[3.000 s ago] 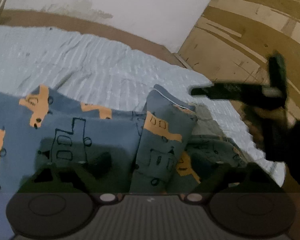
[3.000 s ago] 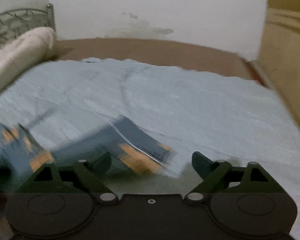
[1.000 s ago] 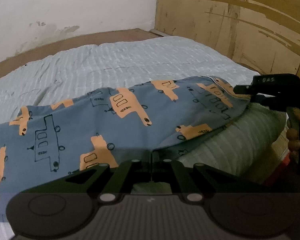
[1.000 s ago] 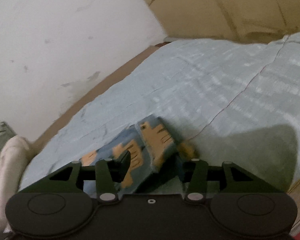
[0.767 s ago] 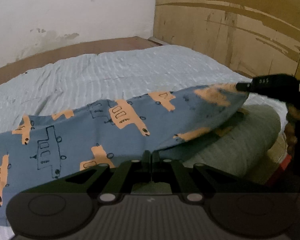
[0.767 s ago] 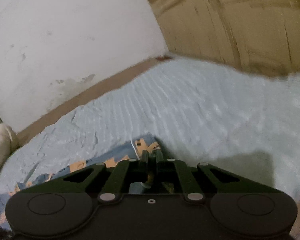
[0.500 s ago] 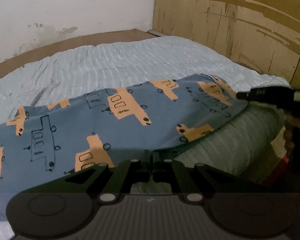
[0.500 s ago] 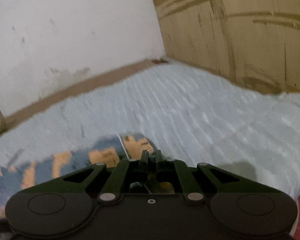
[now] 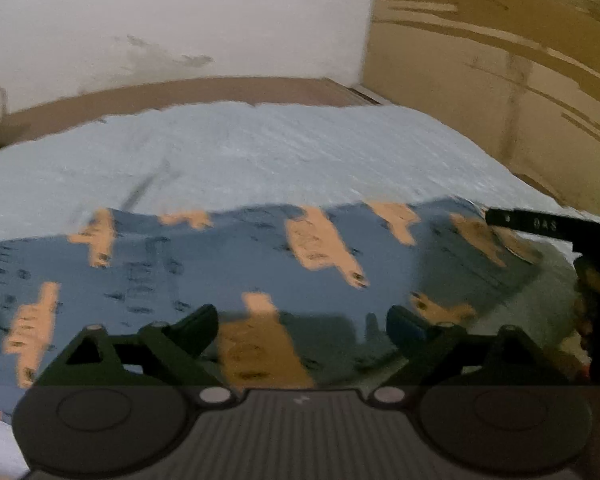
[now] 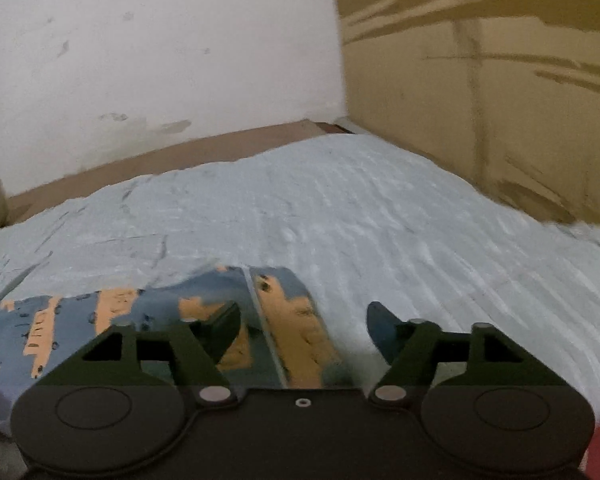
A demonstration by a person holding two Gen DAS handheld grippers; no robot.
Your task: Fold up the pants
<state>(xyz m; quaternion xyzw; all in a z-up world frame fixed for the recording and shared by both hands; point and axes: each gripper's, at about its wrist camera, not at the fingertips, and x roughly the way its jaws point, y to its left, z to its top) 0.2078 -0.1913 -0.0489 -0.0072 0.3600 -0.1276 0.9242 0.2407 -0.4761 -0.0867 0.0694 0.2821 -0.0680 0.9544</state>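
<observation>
Opening hand-held grippers (image 9: pixel 302 330) over pants (image 9: pixel 228 264)

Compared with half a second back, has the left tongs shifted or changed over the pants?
Yes. The left tongs were shut at the pants hem; now the jaws are opening, clear of the cloth, and the wall corner sits lower in its view.

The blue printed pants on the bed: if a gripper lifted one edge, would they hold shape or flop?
Likely floppy: the pants drape flat over the bedspread and follow its contour. Probably light, as thin cloth with a narrow folded hem. Pushed, they would likely bunch rather than slide, since the bedspread looks ribbed and soft.
</observation>
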